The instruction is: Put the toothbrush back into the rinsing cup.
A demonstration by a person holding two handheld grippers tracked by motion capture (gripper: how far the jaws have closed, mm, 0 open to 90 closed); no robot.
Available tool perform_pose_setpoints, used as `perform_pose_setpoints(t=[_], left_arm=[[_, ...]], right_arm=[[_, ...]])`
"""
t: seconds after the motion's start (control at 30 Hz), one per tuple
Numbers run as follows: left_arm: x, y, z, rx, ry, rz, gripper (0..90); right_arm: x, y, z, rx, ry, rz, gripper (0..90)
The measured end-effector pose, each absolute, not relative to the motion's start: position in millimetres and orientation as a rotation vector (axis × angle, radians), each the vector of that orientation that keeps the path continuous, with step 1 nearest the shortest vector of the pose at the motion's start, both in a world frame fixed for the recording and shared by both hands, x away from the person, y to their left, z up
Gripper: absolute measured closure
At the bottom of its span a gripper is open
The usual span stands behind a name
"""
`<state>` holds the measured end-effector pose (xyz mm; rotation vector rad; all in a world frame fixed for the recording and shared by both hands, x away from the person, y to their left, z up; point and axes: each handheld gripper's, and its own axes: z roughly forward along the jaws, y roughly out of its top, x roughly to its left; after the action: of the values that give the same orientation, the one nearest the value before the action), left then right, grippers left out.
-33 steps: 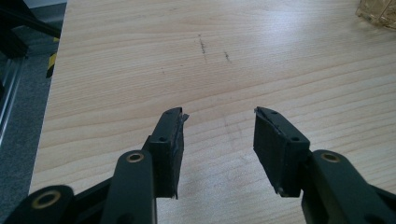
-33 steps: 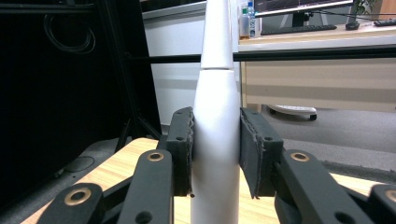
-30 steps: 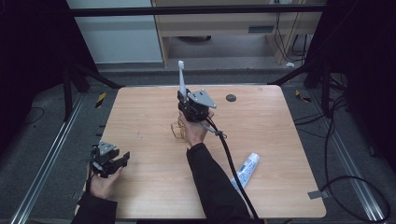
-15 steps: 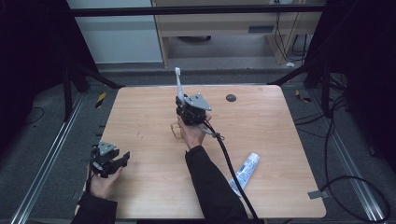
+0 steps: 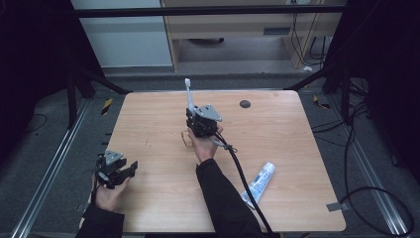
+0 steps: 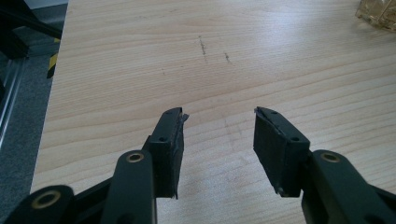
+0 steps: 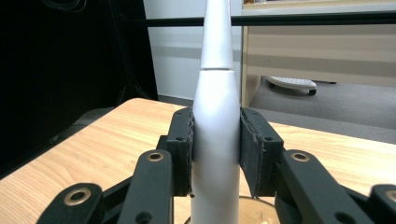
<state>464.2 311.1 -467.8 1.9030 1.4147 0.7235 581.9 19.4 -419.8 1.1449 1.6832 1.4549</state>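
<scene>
A white toothbrush [image 5: 188,95] stands upright, and my right gripper [image 5: 192,118] is shut on its handle near the middle of the table. In the right gripper view both pads press the white handle [image 7: 215,116], whose lower end dips toward the rim of a clear glass [image 7: 256,215]. The glass [image 5: 186,139] stands on the wood just in front of that gripper. My left gripper [image 5: 118,171] rests at the table's front left edge. Its jaws [image 6: 217,144] stand open over bare wood with nothing between them, and the glass [image 6: 379,11] is far off at the upper right.
A white toothpaste tube [image 5: 259,181] lies flat at the front right of the wooden table [image 5: 297,148]. A small dark round disc [image 5: 244,103] sits near the back edge. The right gripper's cable [image 5: 237,168] trails along the forearm. Dark frame bars stand around the table.
The right gripper has sunk a little with the toothbrush, bringing it lower over the glass. The left gripper has kept still.
</scene>
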Motion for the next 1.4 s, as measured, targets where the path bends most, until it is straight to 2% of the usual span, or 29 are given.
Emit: perform_pose_setpoints(t=[1.4], left_arm=[[464.4, 308.8, -468.2, 1.910, 1.411, 0.725, 52.0]], right_arm=[[561.4, 17.3, -448.3, 1.147, 1.753, 1.377, 66.6]])
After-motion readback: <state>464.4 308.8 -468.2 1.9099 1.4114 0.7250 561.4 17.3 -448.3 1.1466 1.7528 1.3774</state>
